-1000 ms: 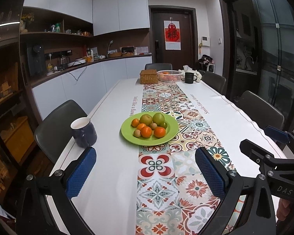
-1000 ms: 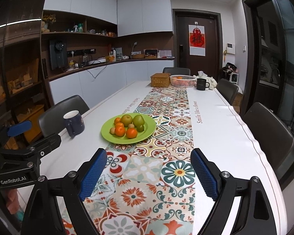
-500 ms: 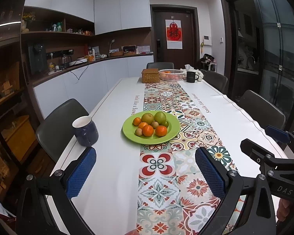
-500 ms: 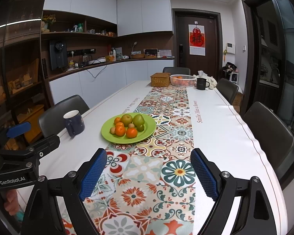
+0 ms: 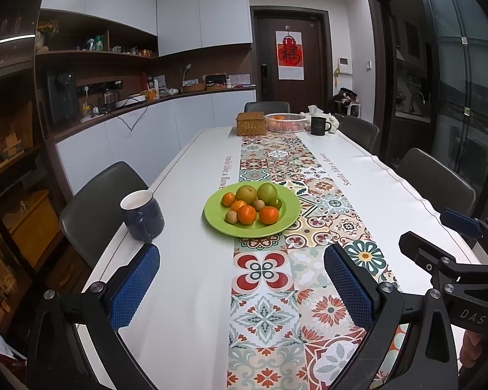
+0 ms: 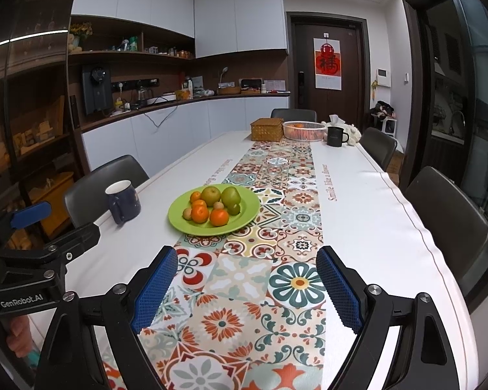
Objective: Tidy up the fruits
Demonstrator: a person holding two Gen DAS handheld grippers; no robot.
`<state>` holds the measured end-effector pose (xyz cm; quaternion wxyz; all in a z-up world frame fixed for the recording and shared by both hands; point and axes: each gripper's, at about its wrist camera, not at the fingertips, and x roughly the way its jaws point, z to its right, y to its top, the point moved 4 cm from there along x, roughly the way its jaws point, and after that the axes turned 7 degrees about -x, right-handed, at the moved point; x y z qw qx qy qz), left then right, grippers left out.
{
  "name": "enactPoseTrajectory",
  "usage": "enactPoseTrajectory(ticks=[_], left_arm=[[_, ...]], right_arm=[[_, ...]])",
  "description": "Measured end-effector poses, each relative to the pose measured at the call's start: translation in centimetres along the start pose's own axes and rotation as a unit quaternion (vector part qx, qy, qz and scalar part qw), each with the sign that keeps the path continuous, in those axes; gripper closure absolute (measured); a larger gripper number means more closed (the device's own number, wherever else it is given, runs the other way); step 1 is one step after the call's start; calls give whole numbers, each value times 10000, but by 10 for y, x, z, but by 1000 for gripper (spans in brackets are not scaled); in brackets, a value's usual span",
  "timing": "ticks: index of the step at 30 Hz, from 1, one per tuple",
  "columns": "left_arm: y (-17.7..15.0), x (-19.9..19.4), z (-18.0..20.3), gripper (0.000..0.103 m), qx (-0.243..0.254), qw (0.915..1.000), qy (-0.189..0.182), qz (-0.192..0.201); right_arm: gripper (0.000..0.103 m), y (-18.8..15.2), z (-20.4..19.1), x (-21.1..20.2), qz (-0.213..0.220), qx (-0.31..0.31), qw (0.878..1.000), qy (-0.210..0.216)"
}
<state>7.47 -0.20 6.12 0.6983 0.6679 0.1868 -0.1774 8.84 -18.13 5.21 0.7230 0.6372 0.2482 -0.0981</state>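
One green plate (image 5: 286, 224) carries nine fruits. Four are oranges (image 5: 246, 214), grouped from nine o'clock round to five o'clock on the plate. Two are large green-yellow fruits (image 5: 267, 191), side by side at twelve o'clock. One is a small green fruit (image 5: 278, 203) at two o'clock. Two are small brown fruits (image 5: 231, 217), one at the centre and one at seven o'clock.

There are two mugs: one navy mug (image 5: 143, 216) at nine o'clock of the plate and one black mug (image 5: 318, 125) far off at one o'clock. At twelve o'clock stand one wicker box (image 5: 251, 123) and one white basket (image 5: 284, 123); the number of fruits in the basket cannot be told. Four chairs (image 5: 104, 195) show around one table (image 5: 192, 260), which bears one patterned runner (image 5: 263, 308).
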Motion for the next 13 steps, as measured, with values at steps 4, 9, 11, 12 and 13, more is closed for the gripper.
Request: enactPoseTrajectory(ticks=[4, 9, 11, 12, 13], left_arm=[[-3, 3, -1, 0, -26, 10000, -2, -50], [-3, 6, -1, 0, -49, 10000, 10, -74], [-2, 7, -2, 0, -56, 9999, 22, -81], [-3, 8, -2, 0, -59, 9999, 26, -94], [-3, 9, -2, 0, -67, 9999, 35, -111]], right_arm=[[15, -1, -1, 3, -30, 1, 10000, 18], [15, -1, -1, 7, -61, 15, 10000, 22], [15, -2, -1, 6, -64, 15, 10000, 29], [16, -1, -1, 7, -68, 21, 10000, 28], [15, -2, -1, 8, -75, 20, 10000, 23]])
